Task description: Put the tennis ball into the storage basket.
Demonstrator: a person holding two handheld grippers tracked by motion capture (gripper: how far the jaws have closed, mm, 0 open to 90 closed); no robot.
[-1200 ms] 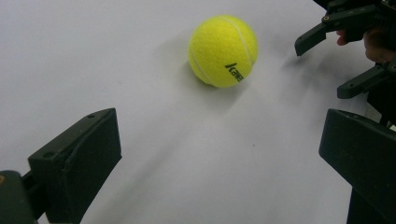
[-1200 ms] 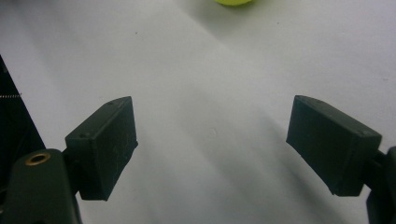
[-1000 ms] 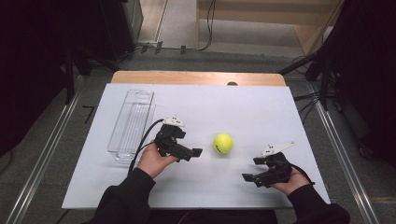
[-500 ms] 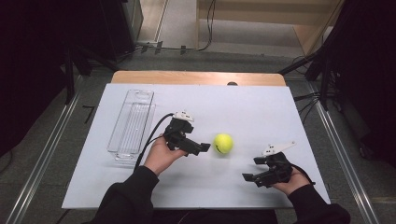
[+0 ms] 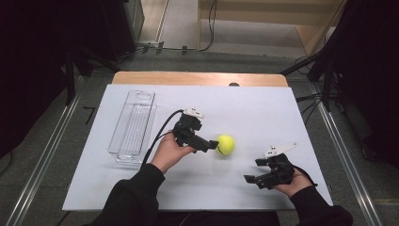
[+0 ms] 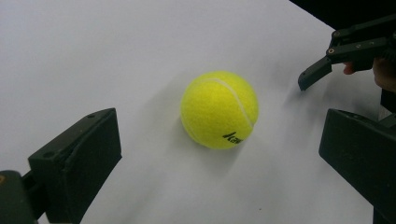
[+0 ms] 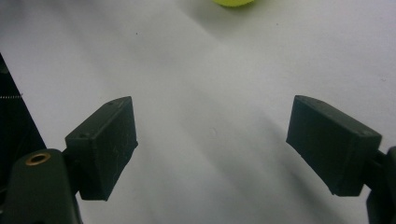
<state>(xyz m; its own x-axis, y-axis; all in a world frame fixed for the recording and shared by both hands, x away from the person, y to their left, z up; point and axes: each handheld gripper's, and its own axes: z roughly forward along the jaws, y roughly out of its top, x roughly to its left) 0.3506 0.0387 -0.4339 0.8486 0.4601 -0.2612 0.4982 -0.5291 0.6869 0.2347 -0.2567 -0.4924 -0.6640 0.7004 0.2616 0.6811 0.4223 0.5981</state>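
A yellow tennis ball (image 5: 225,145) rests on the white sheet near the table's middle. My left gripper (image 5: 212,145) lies just left of it, open, tips almost at the ball. In the left gripper view the ball (image 6: 219,109) sits ahead of the two wide-apart fingers (image 6: 77,158), not between them and not touched. My right gripper (image 5: 252,179) rests open near the front right, with nothing between its fingers (image 7: 105,142). The ball's lower edge (image 7: 233,2) peeks in at the top of the right gripper view. The right gripper (image 6: 327,60) also appears beyond the ball in the left gripper view.
A long clear plastic tray (image 5: 134,125) lies on the sheet's left side, behind and left of my left hand. The white sheet (image 5: 263,108) covers a wooden table (image 5: 197,78). Metal rails run along both sides on the floor.
My left gripper has moved right and slightly forward, closing in on the ball. The ball and my right gripper have stayed put.
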